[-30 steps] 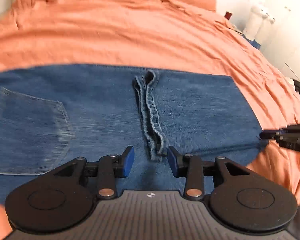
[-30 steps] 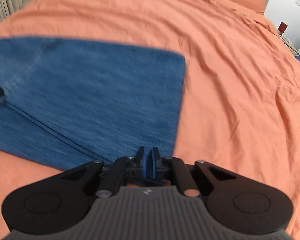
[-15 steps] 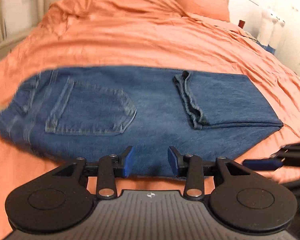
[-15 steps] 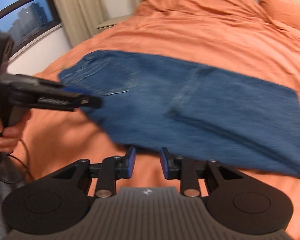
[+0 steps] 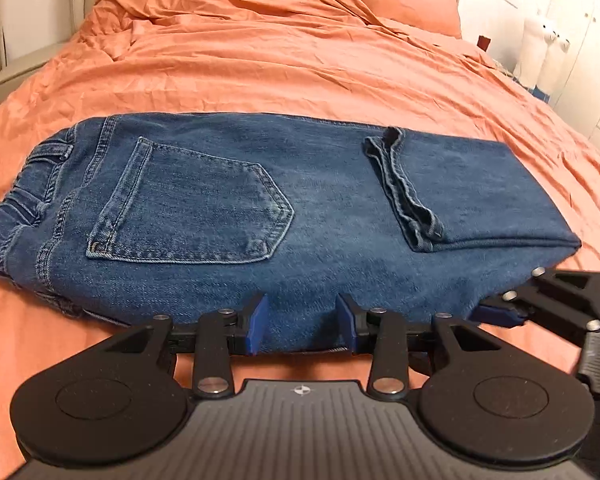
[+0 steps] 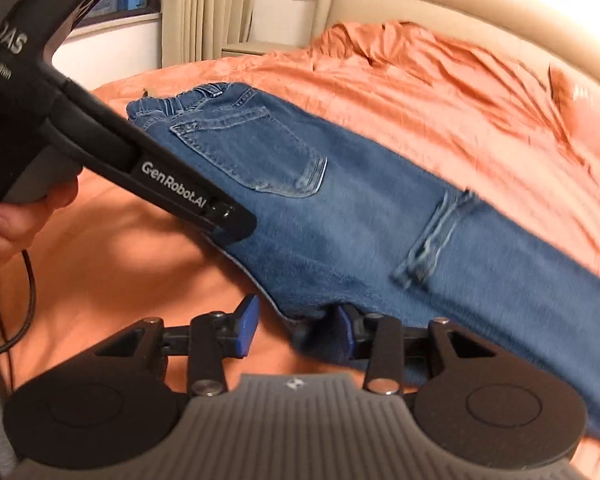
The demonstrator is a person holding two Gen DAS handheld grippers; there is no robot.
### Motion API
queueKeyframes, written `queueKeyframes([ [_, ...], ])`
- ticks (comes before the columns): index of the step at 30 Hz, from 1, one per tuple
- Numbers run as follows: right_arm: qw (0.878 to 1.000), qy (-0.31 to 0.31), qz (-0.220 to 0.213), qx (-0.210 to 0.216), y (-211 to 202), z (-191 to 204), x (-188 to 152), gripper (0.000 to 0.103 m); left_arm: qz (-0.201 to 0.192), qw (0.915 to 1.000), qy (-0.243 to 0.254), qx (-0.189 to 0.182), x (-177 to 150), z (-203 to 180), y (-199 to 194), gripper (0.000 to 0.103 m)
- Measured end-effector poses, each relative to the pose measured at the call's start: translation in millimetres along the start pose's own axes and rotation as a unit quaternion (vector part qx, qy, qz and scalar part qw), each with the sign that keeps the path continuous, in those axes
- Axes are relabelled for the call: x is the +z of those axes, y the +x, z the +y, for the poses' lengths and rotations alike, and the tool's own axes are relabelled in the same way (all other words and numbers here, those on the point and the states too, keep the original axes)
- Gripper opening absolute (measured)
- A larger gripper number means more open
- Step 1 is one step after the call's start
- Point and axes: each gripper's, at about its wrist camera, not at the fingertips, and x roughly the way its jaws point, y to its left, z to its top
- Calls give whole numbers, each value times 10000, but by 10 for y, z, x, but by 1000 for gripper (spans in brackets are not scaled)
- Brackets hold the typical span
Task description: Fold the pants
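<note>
Pants (image 5: 300,216) lie folded flat on the orange bed (image 5: 300,60). Both tongs sit low at the near edge — left gripper (image 5: 302,328) spread wide, right gripper (image 6: 296,328) spread too, one blue finger under the cloth.

Right claw (image 6: 296,330) opened, seemingly off pants (image 5: 300,208).

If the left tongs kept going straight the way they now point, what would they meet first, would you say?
Most likely the near edge of the folded jeans: the open left tongs already frame that denim edge on the orange bedding. Depth is unclear, so contact may already exist.
</note>
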Motion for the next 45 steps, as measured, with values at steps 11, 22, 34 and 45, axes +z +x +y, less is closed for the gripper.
queueKeyframes([
  [11, 9996, 161, 209, 42, -45, 166, -169, 5, 162, 9998, -30, 125, 19, 105, 107, 45],
  [22, 9975, 354, 574, 232, 90, 131, -322, 0, 331, 9902, 929, 988, -76, -179, 411, 37],
  [34, 9974, 719, -87, 36, -476, -173, 12, 0, -324, 9936, -459, 979, 56, 183, -201, 49],
  [45, 9957, 915, 156, -10, 107, -365, 500, 0, -598, 9610, -2512, 992, 29, 1098, -448, 67],
])
